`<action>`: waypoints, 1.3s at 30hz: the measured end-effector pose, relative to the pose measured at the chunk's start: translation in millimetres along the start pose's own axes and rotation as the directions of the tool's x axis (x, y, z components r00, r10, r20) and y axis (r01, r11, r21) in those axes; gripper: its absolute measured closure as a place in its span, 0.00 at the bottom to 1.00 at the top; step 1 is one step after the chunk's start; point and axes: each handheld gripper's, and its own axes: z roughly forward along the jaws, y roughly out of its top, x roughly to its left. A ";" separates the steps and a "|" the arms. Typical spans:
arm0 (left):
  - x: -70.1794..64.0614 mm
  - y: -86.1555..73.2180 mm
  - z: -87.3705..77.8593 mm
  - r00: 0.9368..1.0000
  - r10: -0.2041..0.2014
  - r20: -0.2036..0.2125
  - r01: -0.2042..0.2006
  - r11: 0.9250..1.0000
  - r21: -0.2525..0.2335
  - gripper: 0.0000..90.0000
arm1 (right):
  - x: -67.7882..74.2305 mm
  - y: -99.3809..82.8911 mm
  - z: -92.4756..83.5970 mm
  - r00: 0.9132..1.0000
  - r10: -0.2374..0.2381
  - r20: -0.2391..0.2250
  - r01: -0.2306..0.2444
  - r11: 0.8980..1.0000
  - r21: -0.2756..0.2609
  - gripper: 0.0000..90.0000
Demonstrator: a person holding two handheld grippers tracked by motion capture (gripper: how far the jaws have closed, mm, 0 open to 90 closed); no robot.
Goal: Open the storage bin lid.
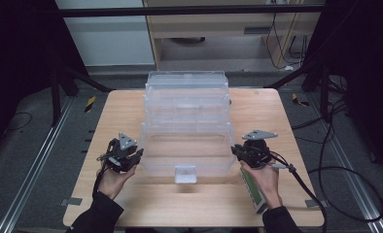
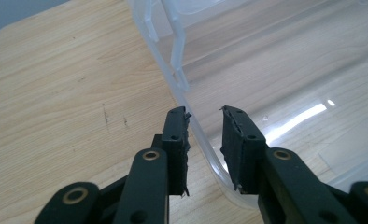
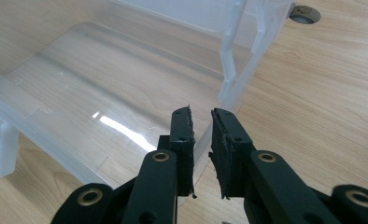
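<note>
While both hands sat at the near end of the wooden table (image 1: 257,111), we saw a clear plastic storage box (image 1: 187,102) with its lid (image 1: 184,153) folded open toward us, flat on the wood. Left gripper (image 2: 204,122) had jaws parted, straddling the lid's curved left rim, pads not clearly pressing it. Right gripper (image 3: 201,122) also had jaws slightly apart, over the lid's right edge; contact unclear. We noted a latch tab (image 1: 185,174) at the lid's front edge, between the two grippers.
</note>
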 end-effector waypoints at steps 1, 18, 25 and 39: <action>0.6 0.3 0.3 1.000 -0.005 0.002 0.005 1.000 -0.004 0.76 | 0.0 0.2 0.1 1.000 0.004 0.000 -0.004 1.000 0.001 0.87; 33.4 -2.1 -20.6 0.996 -0.083 -0.031 0.080 0.993 -0.091 0.54 | -20.2 6.4 -34.8 0.997 0.079 0.000 -0.078 0.995 -0.062 0.72; 48.1 -12.2 -15.1 0.991 -0.117 -0.063 0.112 0.990 -0.082 0.45 | -28.4 7.5 -48.8 0.995 0.097 0.038 -0.094 0.993 -0.069 0.64; 67.2 -23.0 -10.7 0.977 -0.188 -0.102 0.181 0.981 -0.072 0.30 | -28.7 9.0 -71.8 0.993 0.087 0.079 -0.087 0.996 0.006 0.47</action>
